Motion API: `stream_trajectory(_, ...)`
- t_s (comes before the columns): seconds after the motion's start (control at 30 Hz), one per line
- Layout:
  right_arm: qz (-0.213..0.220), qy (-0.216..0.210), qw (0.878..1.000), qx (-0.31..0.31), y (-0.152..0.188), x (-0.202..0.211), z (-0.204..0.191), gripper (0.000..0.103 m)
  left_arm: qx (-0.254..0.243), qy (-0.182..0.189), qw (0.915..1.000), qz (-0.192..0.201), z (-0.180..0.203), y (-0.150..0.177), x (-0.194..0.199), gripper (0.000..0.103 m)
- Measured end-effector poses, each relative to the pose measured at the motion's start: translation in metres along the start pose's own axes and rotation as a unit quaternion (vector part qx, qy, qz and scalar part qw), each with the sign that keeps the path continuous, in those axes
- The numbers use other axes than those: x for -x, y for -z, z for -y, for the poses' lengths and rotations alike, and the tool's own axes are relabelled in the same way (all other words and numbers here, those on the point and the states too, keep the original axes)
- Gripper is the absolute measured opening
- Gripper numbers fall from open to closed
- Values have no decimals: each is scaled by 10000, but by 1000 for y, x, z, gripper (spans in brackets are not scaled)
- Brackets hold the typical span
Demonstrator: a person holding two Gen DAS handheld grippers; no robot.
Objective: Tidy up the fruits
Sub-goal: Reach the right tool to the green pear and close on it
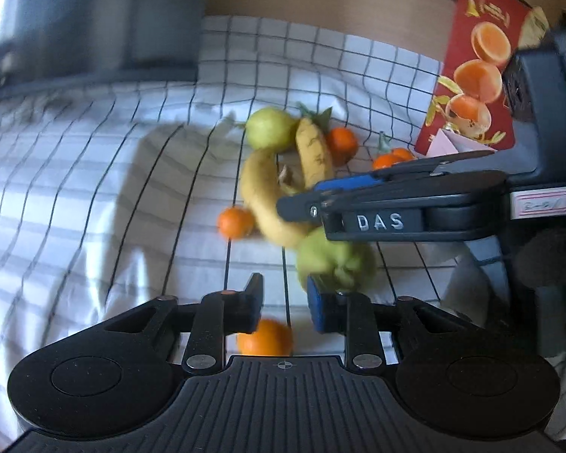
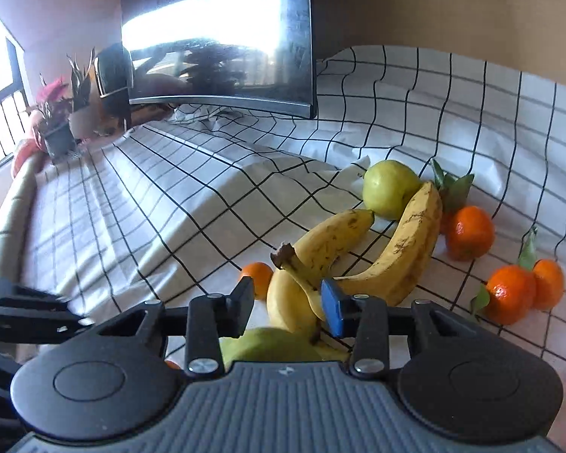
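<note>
White cloth with a black grid (image 2: pixel 139 204) is covering the whole surface and rising in folds against the brown wall at the far side. At the far left, potted plants (image 2: pixel 56 120) are standing by a bright window, and a dark screen (image 2: pixel 215 37) is sitting behind the cloth's far edge. The left half of the cloth is lying bare and wide, giving plenty of room.

The left gripper (image 1: pixel 286 304) is hovering low at the near left with its fingers drawn as close as they go. An orange (image 1: pixel 266 338) is lying just under them; blur is hiding whether anything is touching it.

In the middle, the fruit is lying in a loose heap: a small orange (image 2: pixel 258 275) on the left, two bananas (image 2: pixel 328 241) joined at the stem, a far green fruit (image 2: pixel 390 188) touching both banana tips, and a near green fruit (image 2: pixel 268 347) right under the grippers. The right gripper (image 2: pixel 286 302) is reaching over the bananas, its fingers slightly parted on either side of the stem and not clamping it.

To the right, a leafy orange (image 2: pixel 469 232) is sitting beside the far banana, and a pair of oranges (image 2: pixel 509 294) is lying apart. A red card printed with oranges (image 1: pixel 479 60) is closing off the far right.
</note>
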State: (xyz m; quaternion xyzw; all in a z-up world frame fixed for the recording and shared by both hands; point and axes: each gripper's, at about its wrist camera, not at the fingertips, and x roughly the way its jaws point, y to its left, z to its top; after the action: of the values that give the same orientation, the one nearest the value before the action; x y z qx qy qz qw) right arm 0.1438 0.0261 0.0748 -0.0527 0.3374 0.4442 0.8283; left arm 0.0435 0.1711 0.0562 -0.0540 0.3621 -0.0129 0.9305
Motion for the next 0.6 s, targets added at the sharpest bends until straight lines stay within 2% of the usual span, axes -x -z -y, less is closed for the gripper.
stream_trajectory(0.17,160,-179,9996,-179,-8,28,8,42,-207,234,9995,-108,6,-11,-12,28)
stream_trajectory(0.23,321,-23,9994,-99,-7,48,11,50,-213,305,9992,-134,6,-13,-16,28)
stream_trajectory(0.3,375,250,9990,5,0,66,18,54,-145,398,9990,-166,5,-15,-20,28)
stream_trajectory(0.4,159,548,9983,-69,18,80,32,54,16,475,9987,-198,1,-18,-22,28)
stream_trajectory(0.6,-254,314,9972,-628,55,69,40,55,386,294,9986,-207,-15,-17,-14,28)
